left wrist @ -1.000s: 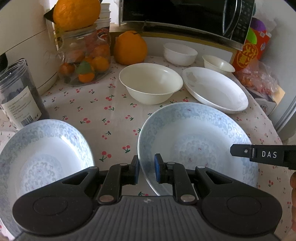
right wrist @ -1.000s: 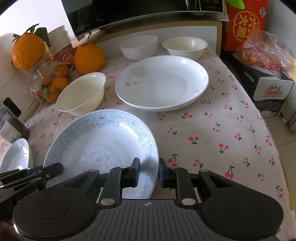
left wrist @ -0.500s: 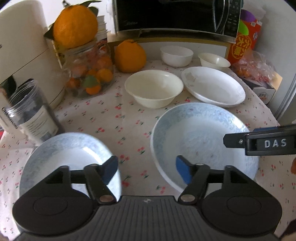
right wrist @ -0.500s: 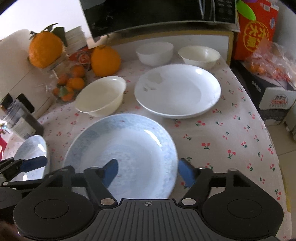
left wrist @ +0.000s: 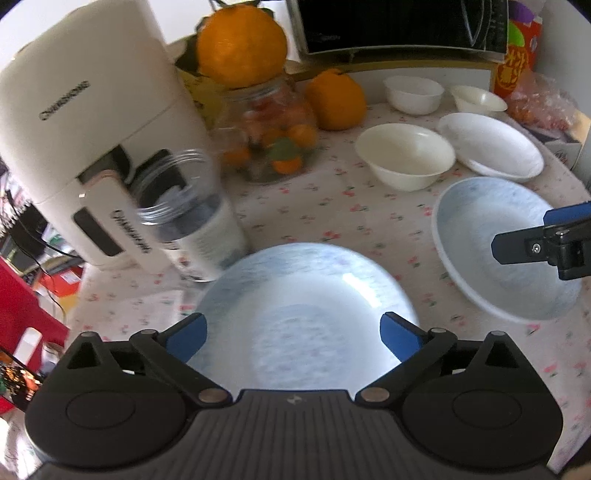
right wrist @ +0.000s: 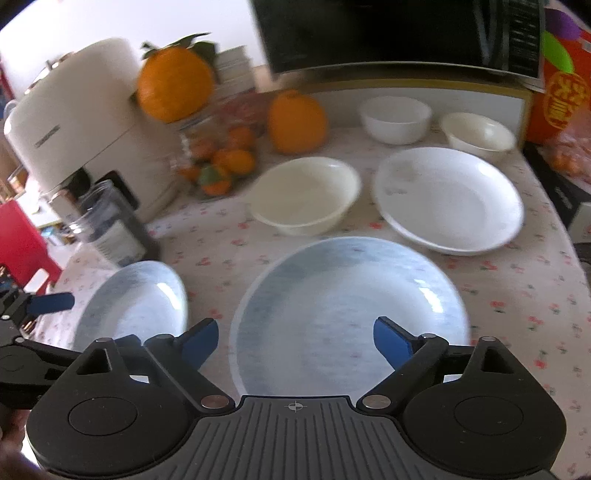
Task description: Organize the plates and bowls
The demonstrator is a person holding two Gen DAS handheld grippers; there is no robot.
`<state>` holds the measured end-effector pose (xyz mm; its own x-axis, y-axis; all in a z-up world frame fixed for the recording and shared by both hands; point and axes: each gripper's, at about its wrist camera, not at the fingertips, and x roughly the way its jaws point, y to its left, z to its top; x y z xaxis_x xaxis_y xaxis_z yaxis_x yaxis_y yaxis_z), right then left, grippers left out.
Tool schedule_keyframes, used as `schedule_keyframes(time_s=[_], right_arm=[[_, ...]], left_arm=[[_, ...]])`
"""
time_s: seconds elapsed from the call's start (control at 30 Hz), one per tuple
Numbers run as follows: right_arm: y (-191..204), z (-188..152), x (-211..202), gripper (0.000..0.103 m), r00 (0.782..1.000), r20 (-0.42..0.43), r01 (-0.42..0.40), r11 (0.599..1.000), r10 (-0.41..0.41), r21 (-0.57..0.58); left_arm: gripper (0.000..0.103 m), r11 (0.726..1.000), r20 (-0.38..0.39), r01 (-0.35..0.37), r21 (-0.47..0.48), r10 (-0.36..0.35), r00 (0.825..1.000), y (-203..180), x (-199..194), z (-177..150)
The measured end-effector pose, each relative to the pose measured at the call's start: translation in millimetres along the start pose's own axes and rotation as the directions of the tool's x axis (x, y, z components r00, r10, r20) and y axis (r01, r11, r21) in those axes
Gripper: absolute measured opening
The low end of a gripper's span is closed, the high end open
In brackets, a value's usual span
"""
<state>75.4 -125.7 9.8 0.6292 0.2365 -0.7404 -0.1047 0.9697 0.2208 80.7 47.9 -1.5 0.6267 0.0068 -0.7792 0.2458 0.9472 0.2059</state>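
Observation:
Two blue-patterned plates lie on the cherry-print tablecloth. The smaller plate (left wrist: 303, 291) is under my left gripper (left wrist: 293, 334), whose jaws are opening wide with nothing pressed between the pads. The larger plate (right wrist: 347, 295) is below my right gripper (right wrist: 295, 336), which is also opening and holds nothing. Each gripper shows at the edge of the other's view: right fingers (left wrist: 535, 240), left fingers (right wrist: 48, 301). Behind are a white plate (right wrist: 447, 199), a cream bowl (right wrist: 306, 195) and two small white bowls (right wrist: 395, 118) (right wrist: 476, 133).
A white appliance (left wrist: 74, 129) and a clear jar (left wrist: 192, 218) stand at the left. A glass jar of tangerines (left wrist: 273, 136) bears a big orange (left wrist: 240, 40), with another orange (left wrist: 336, 99) beside it. A microwave (left wrist: 399, 26) and a red box (right wrist: 565, 85) line the back.
Both grippers were shut at the larger blue plate's rims; they have opened wide and drawn back and up. The left view has swung left over the smaller blue plate.

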Motion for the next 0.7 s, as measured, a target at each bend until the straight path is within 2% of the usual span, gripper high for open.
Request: schedule_keyframes(time_s=[0.07,0.13,0.23,0.3,0.4,0.5,0.7], right_arm=[[12.2,-0.2,4.6,0.093,1.0,-0.011,-0.012,1.0,0.012,-0.016],[24.5,-1.2,8.9,0.093,1.0,-0.016,-0.024,0.999,0.024,-0.035],[40.7,-3.3,16.2,0.093,0.999,-0.017,-0.05,0.997,0.049,-0.058],[51.7,-3.9,21.4,0.093,0.997,-0.016,-0.075,0.994,0.074,-0.083],[65.1,-4.6,31.5,0.093,0.994,-0.016,-0.108,0.986,0.107,-0.124],[74.4,-5.5,42.6,0.093,0.991,-0.016,-0.132,0.98,0.132,-0.147],[83.7,-8.0,62.3,0.093,0.993,0.006,-0.115,0.976,0.118,-0.187]], left_arm=[[0.101,1.0,0.003,-0.004,0.019,0.004,1.0,6.2,2.5,-5.4],[0.1,0.997,-0.024,-0.002,0.075,0.004,1.0,9.1,7.7,-8.6],[0.1,0.988,-0.023,-0.029,0.154,0.033,0.999,13.2,15.9,-16.6],[0.095,0.983,-0.038,-0.036,0.182,0.044,0.998,15.7,23.5,-22.4],[0.093,0.982,-0.052,-0.019,0.189,0.029,0.998,21.1,28.9,-29.2],[0.093,0.982,-0.034,0.005,0.187,0.001,0.999,26.7,28.0,-32.5],[0.088,0.992,-0.029,0.05,0.114,-0.047,0.998,40.2,28.8,-34.8]])
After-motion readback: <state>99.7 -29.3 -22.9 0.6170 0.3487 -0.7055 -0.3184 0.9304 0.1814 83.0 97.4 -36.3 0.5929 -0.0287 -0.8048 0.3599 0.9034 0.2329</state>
